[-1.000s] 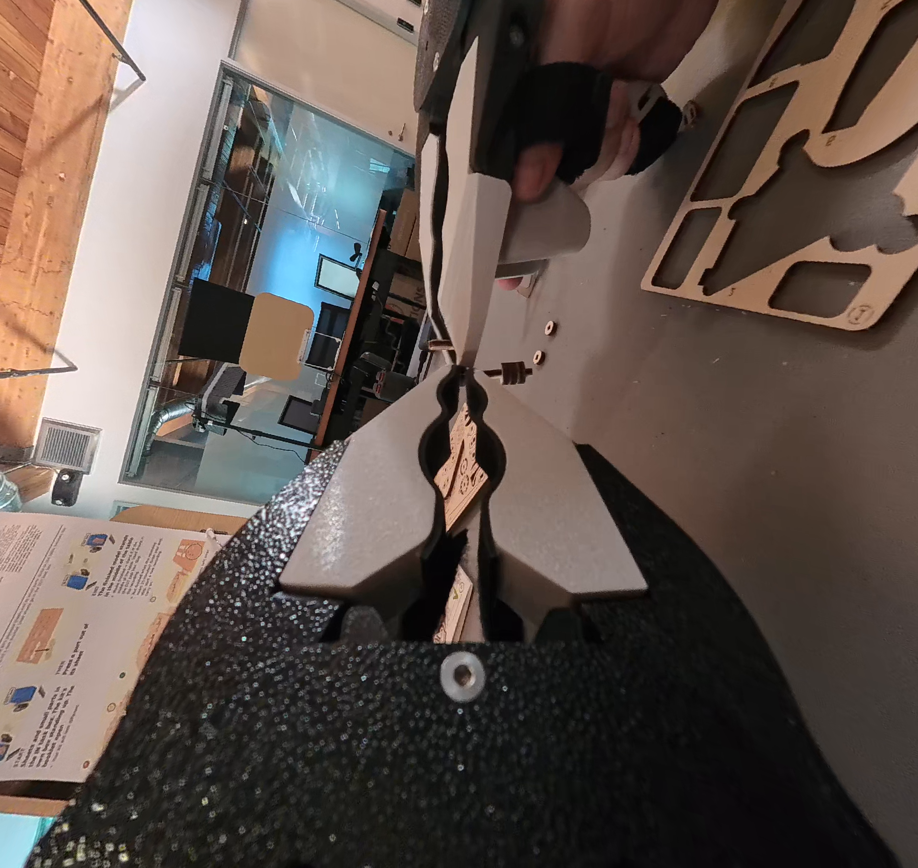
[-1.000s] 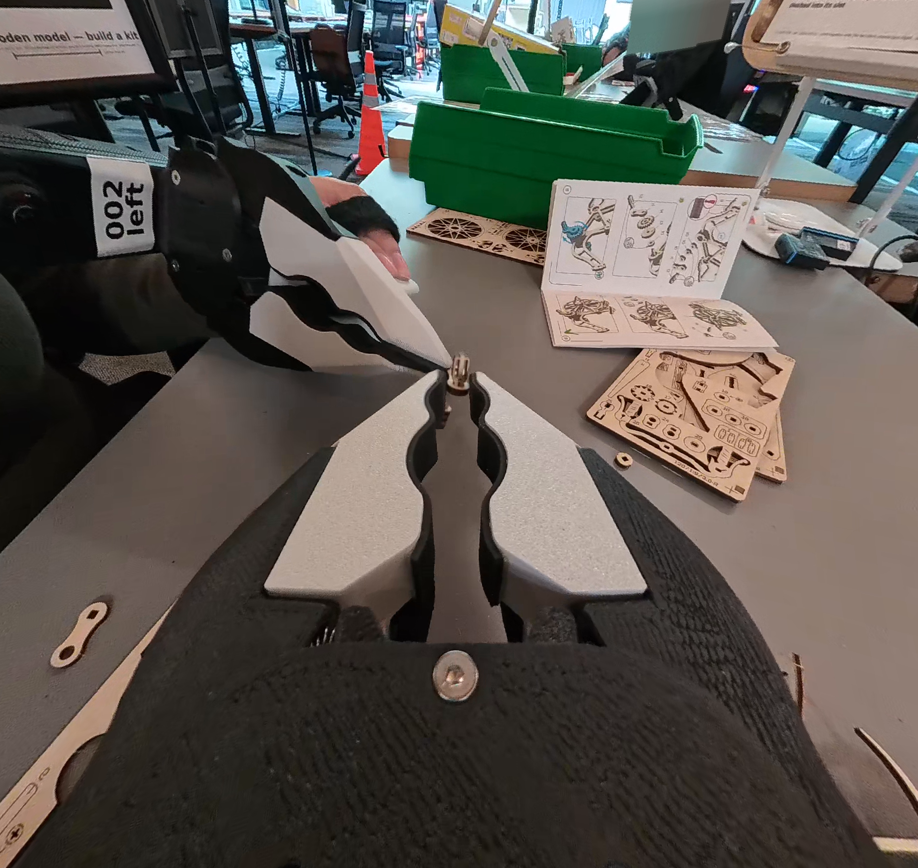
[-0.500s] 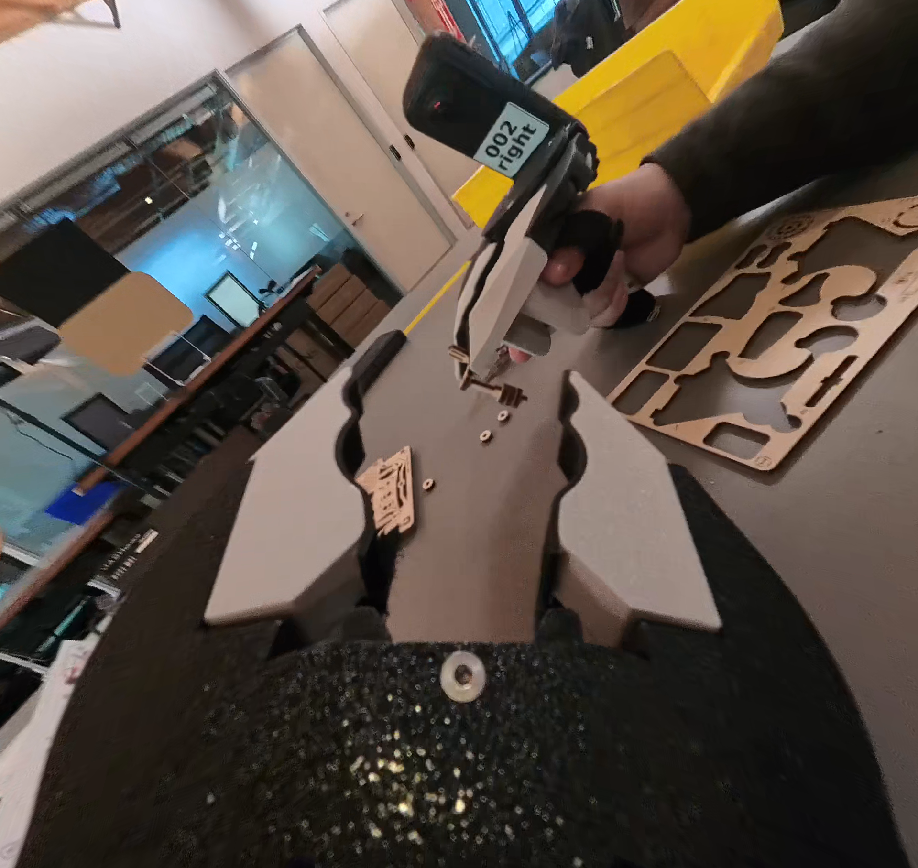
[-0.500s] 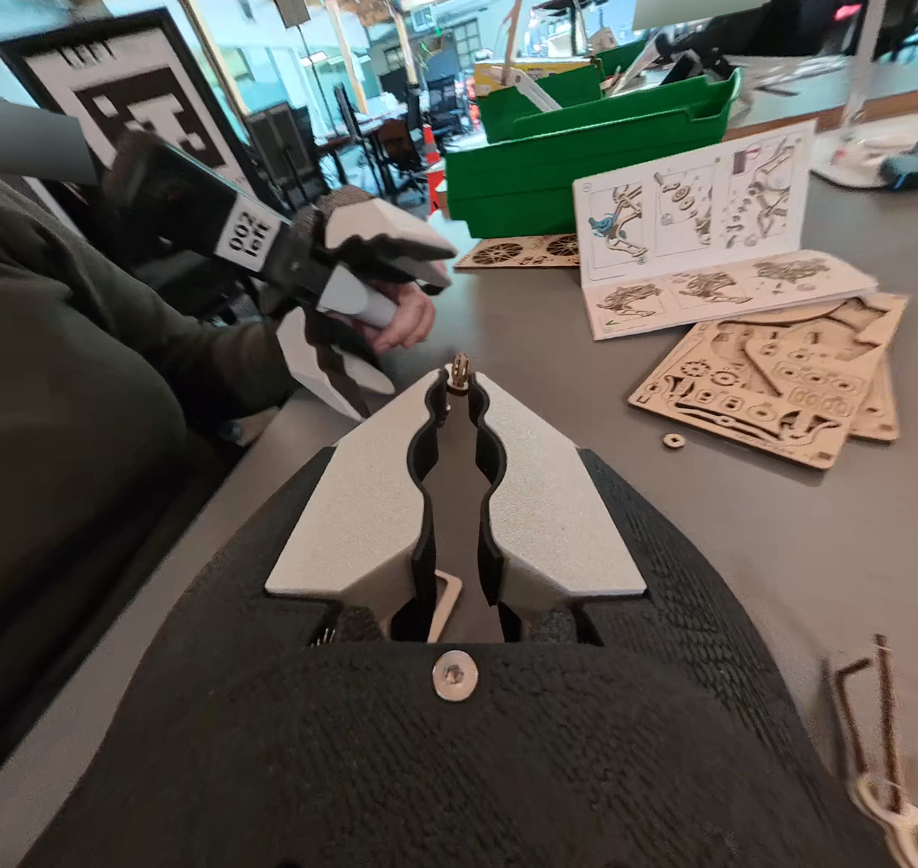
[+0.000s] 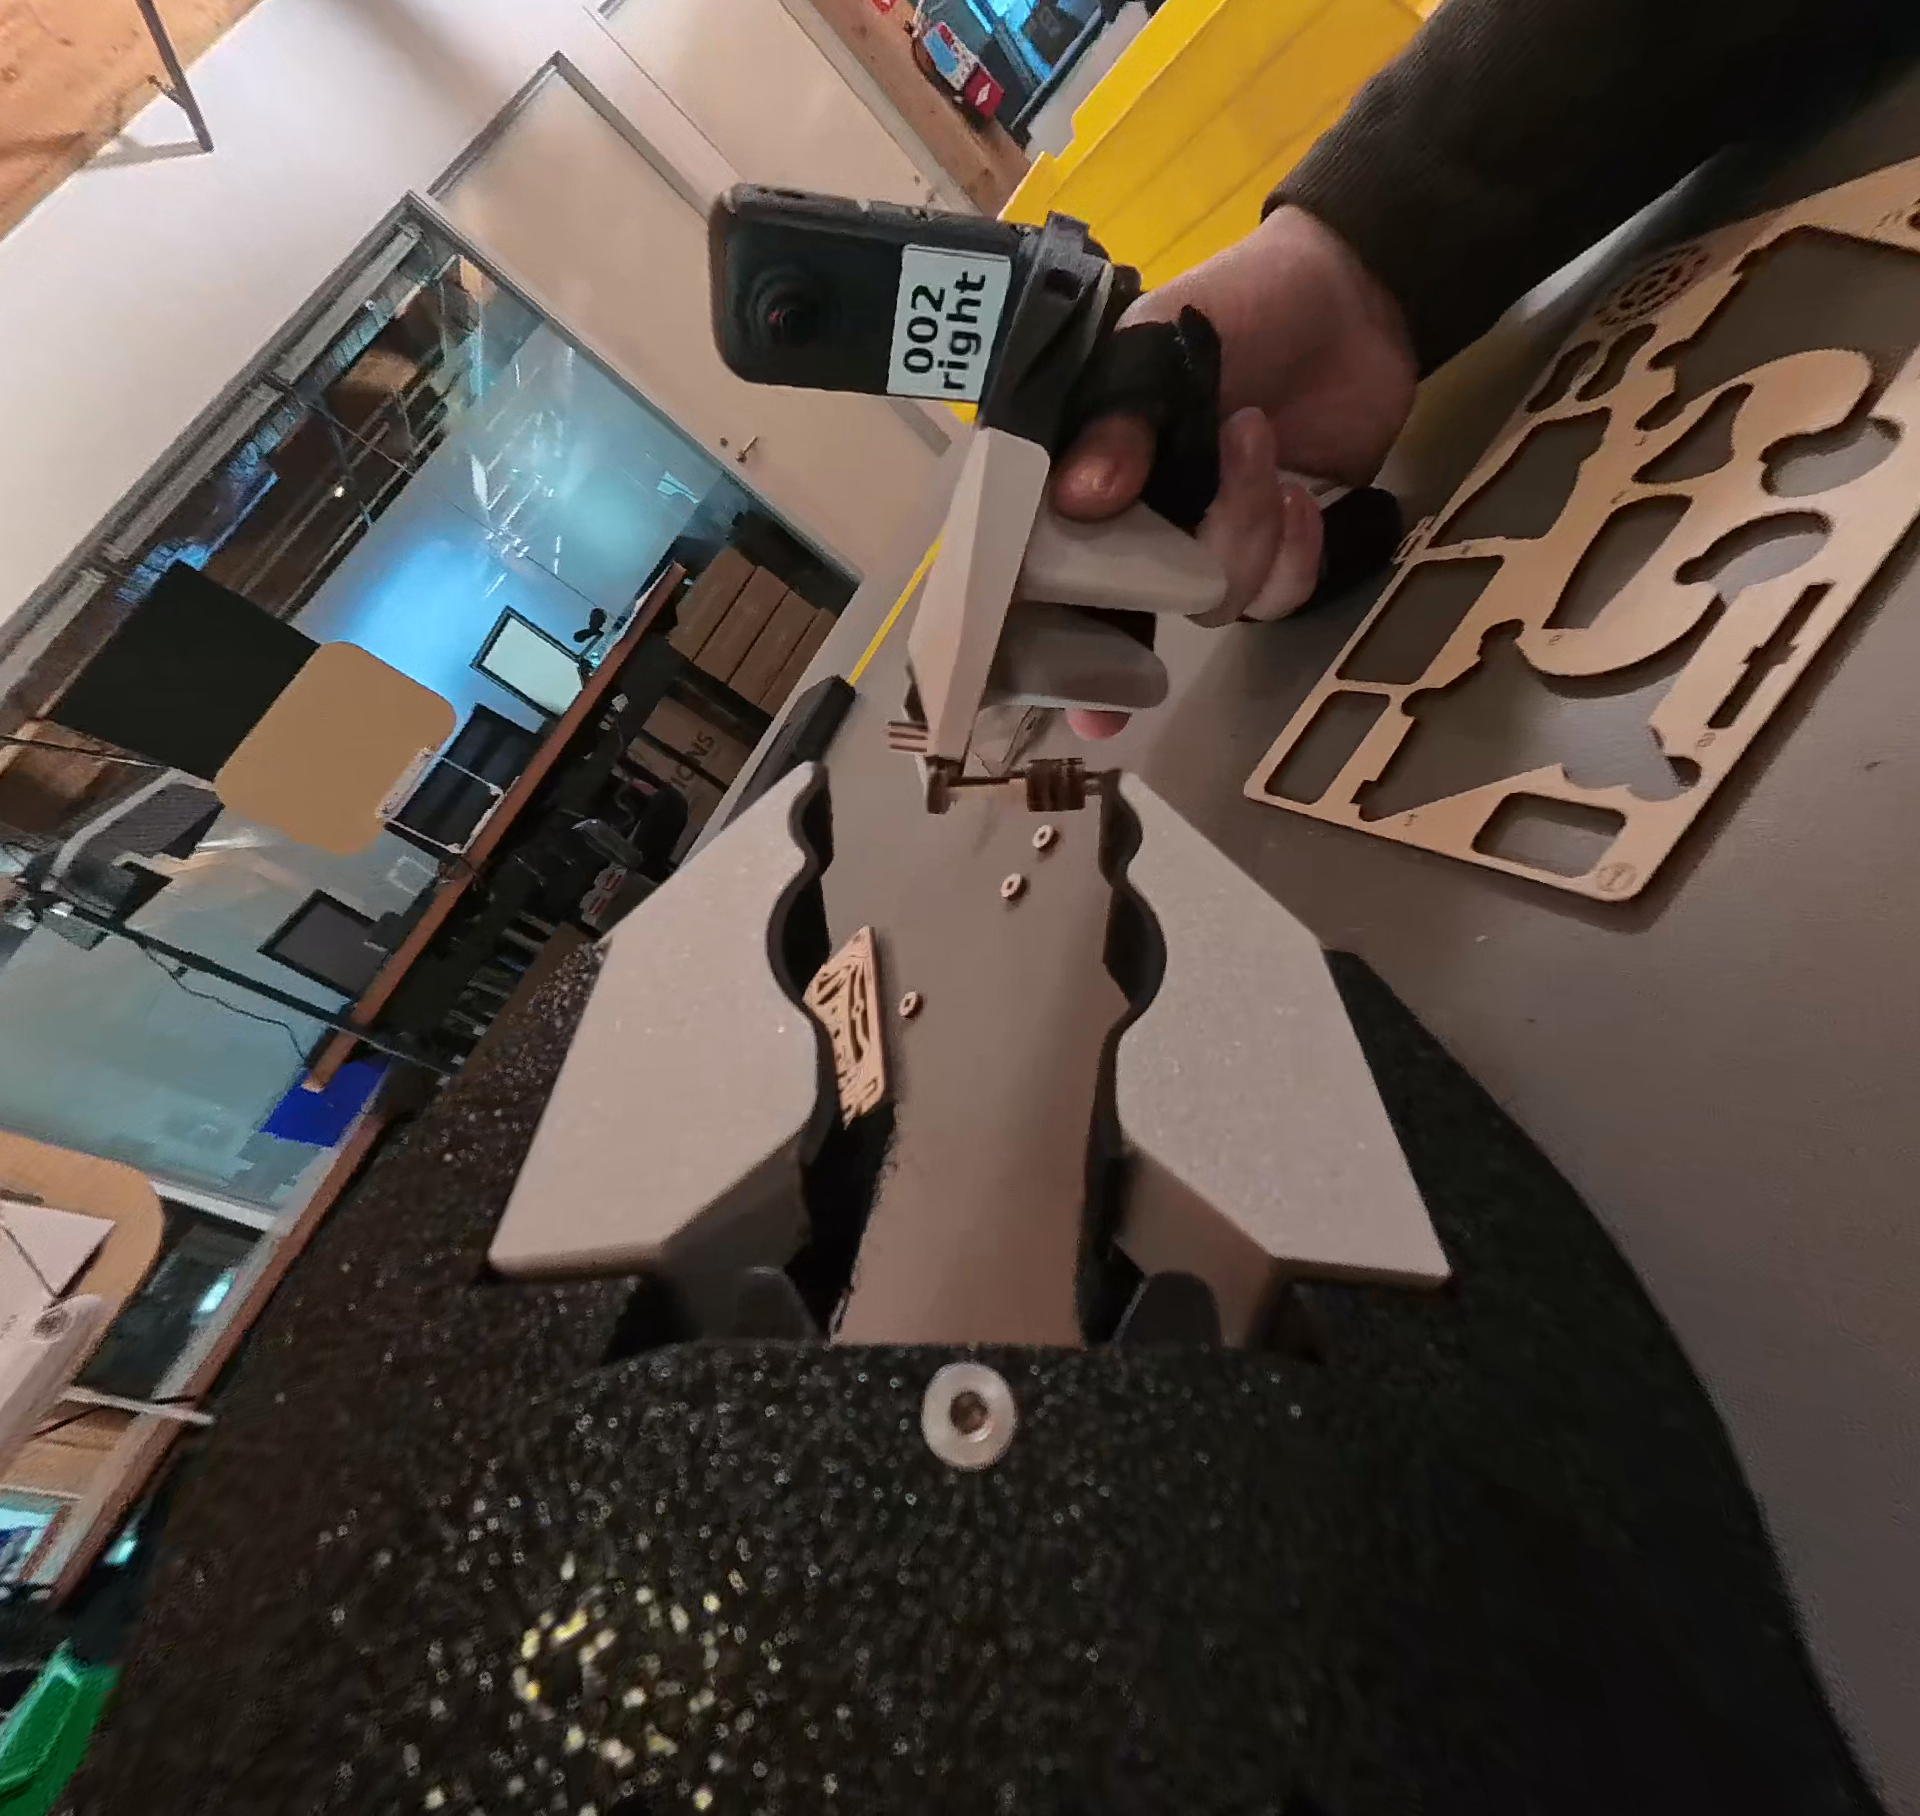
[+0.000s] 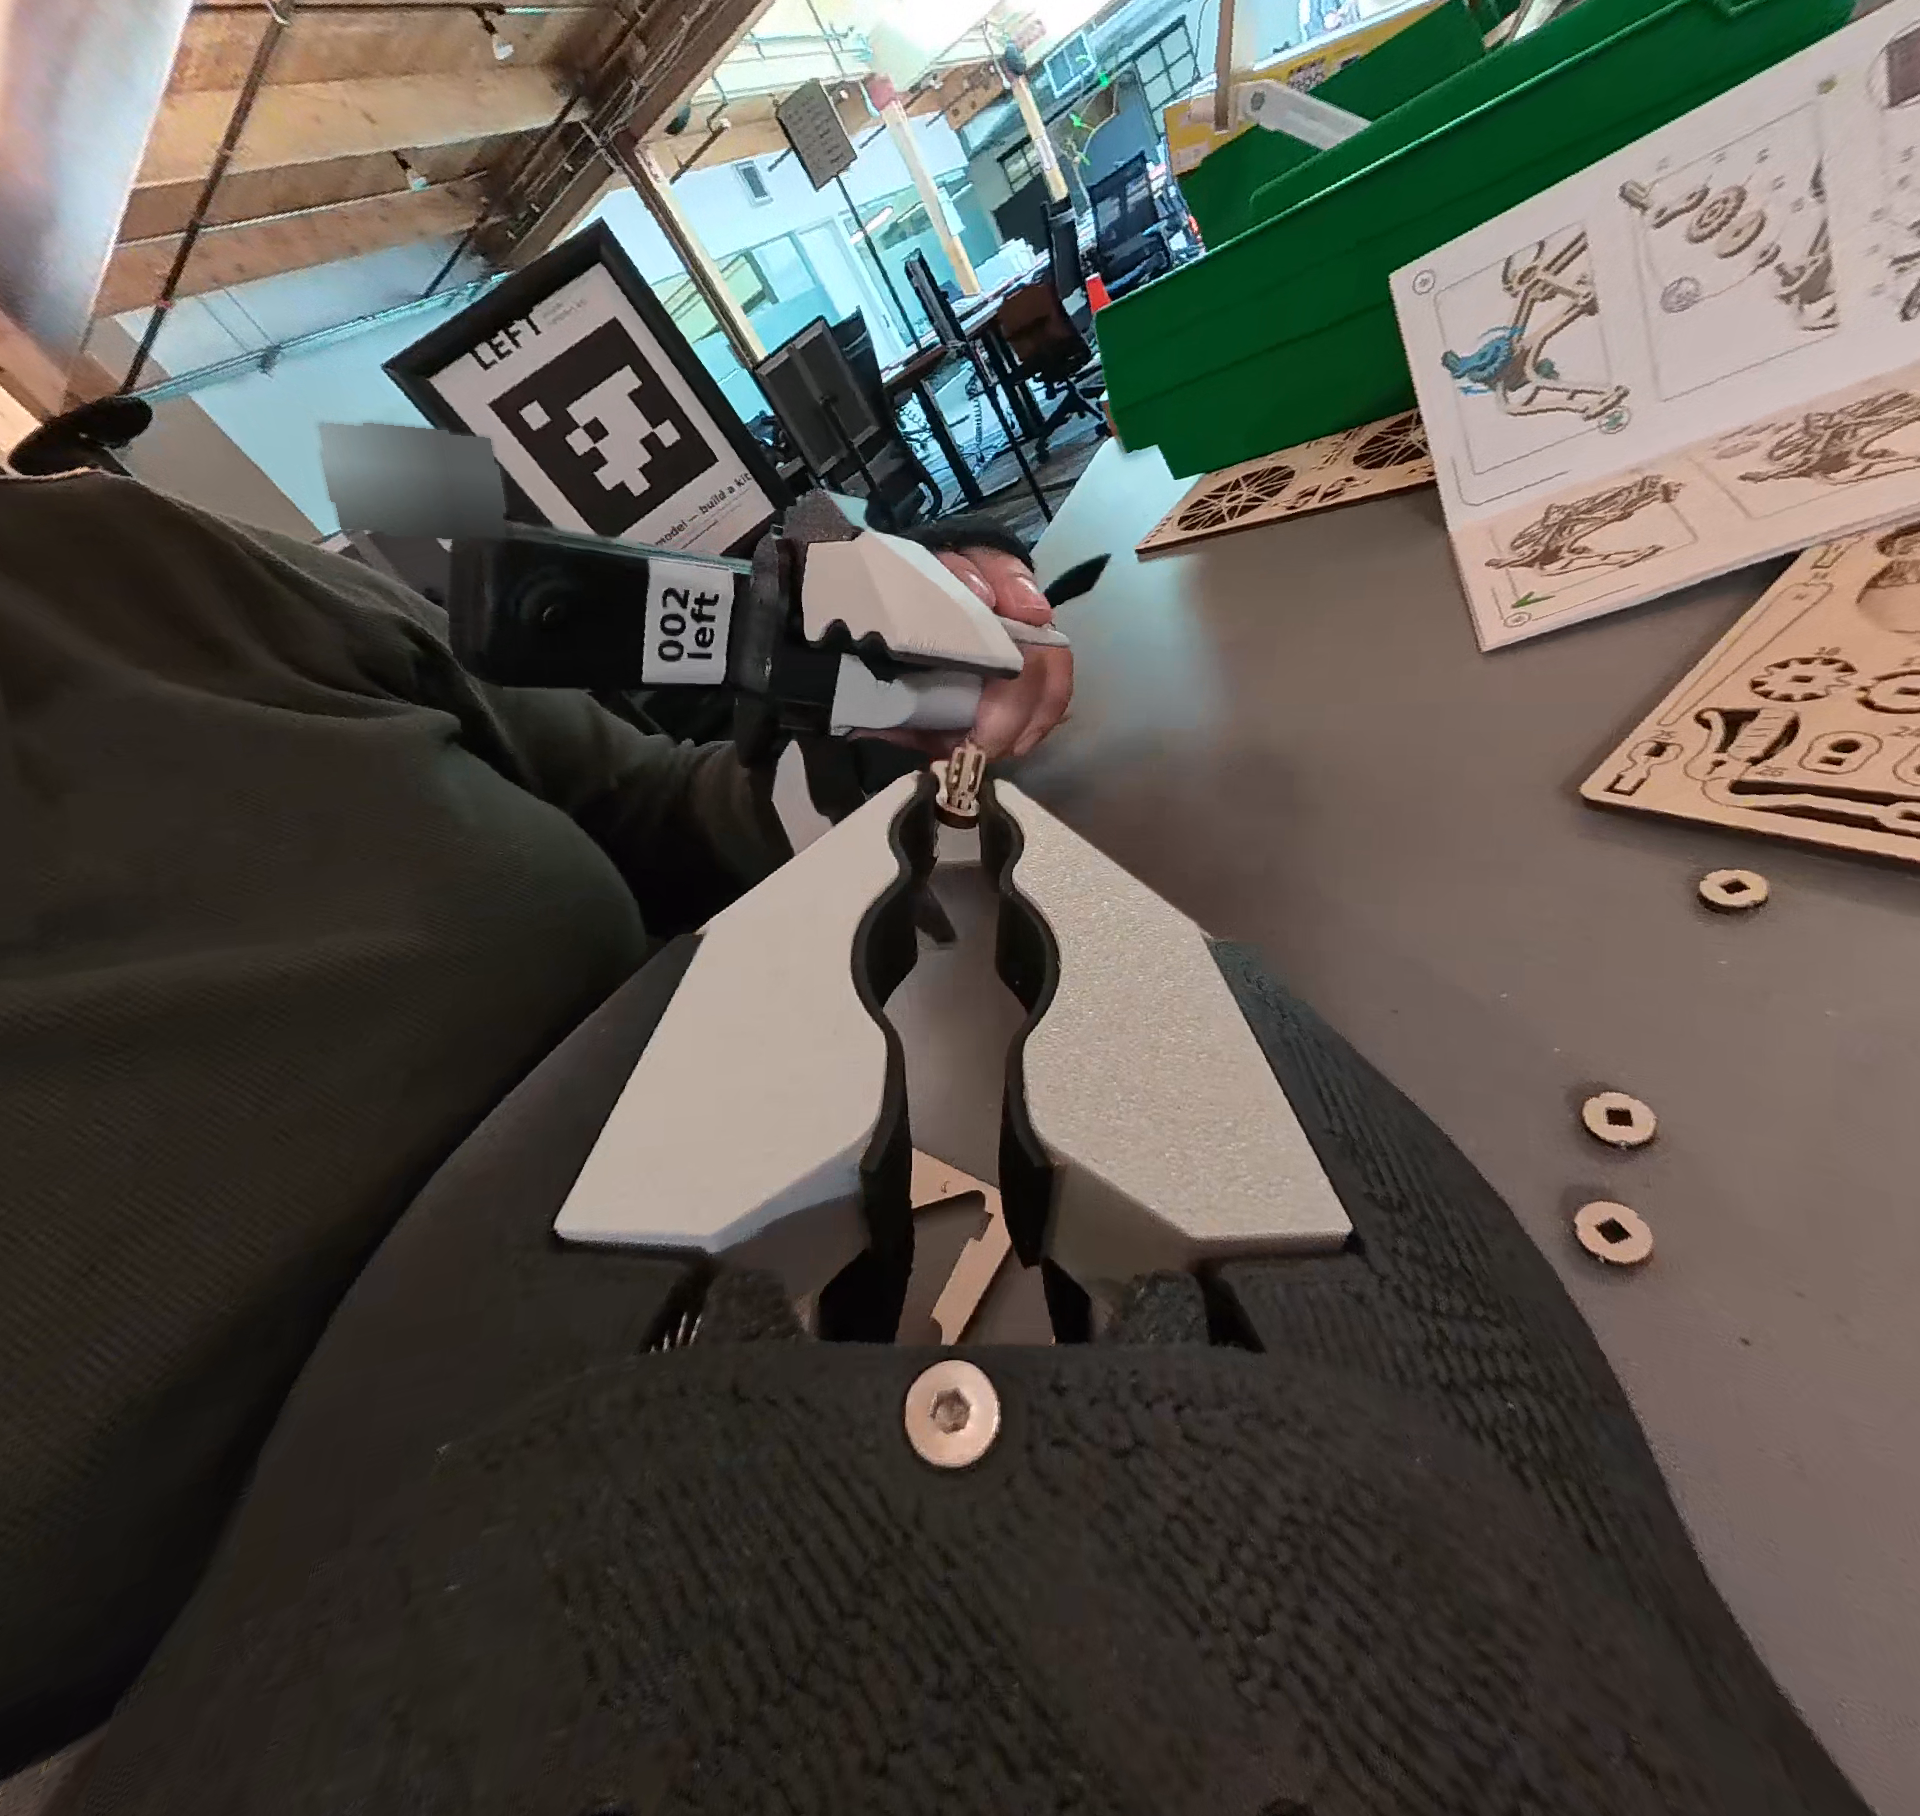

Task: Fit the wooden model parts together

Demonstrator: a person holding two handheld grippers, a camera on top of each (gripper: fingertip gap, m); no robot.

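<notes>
My left gripper (image 5: 966, 790) is open and empty, with its fingers wide apart above the grey table (image 5: 1558, 1091). A small flat engraved wooden part (image 5: 847, 1028) lies on the table by its left finger. My right gripper (image 6: 958, 810) is shut on a small wooden axle piece (image 6: 958, 792) at its fingertips. In the left wrist view the right gripper (image 5: 940, 764) points down and holds this axle, which carries a stack of small gears (image 5: 1049, 787) just above the table. In the right wrist view the left gripper (image 6: 997, 691) sits just beyond the held piece.
A punched-out wooden sheet (image 5: 1621, 623) lies to the right and a yellow bin (image 5: 1247, 104) stands behind. Small washers (image 5: 1013, 888) are scattered on the table. The right wrist view shows an instruction booklet (image 6: 1662, 395), green bins (image 6: 1351, 260), part sheets (image 6: 1818, 727) and more washers (image 6: 1618, 1119). The grippers are tip to tip, or close to it.
My left gripper opened and let go of the flat wooden part, which now lies on the table, and it drew back from the right gripper. The right gripper kept its hold on the axle piece.
</notes>
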